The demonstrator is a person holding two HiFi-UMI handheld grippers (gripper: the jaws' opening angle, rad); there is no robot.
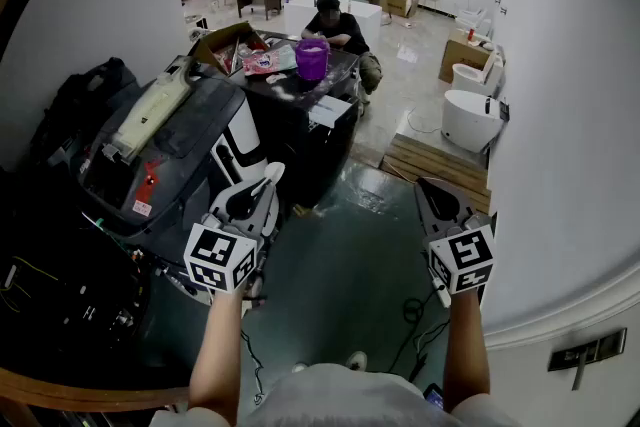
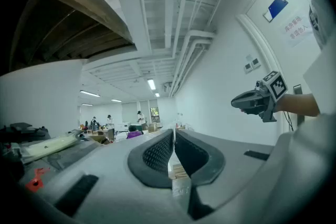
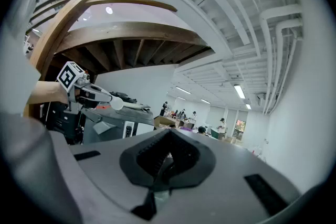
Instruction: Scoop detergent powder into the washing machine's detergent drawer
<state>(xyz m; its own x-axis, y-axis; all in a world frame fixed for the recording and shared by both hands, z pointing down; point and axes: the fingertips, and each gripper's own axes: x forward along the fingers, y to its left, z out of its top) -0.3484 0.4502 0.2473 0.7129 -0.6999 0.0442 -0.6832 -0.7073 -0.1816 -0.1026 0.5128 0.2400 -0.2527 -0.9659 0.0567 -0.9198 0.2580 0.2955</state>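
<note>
The dark grey washing machine (image 1: 160, 150) stands at the left with a cream, tray-like part (image 1: 150, 115) lying on its top. My left gripper (image 1: 262, 187) hovers just right of its white front panel, shut on a white scoop (image 1: 272, 173) that sticks out past the tips. In the right gripper view the left gripper (image 3: 97, 94) holds the scoop (image 3: 116, 104) level. My right gripper (image 1: 432, 187) hangs over the floor, apart from the machine, its jaws together with nothing between them (image 3: 167, 157). A purple tub (image 1: 312, 58) stands on the black table (image 1: 300, 105) behind the machine.
A person (image 1: 340, 25) sits behind the black table, which also carries a cardboard box (image 1: 225, 45) and packets. A wooden pallet (image 1: 435, 165) and white tubs (image 1: 470, 115) stand at the right by the wall. Cables (image 1: 412, 310) lie on the floor. Black bags (image 1: 85, 100) are stacked at the far left.
</note>
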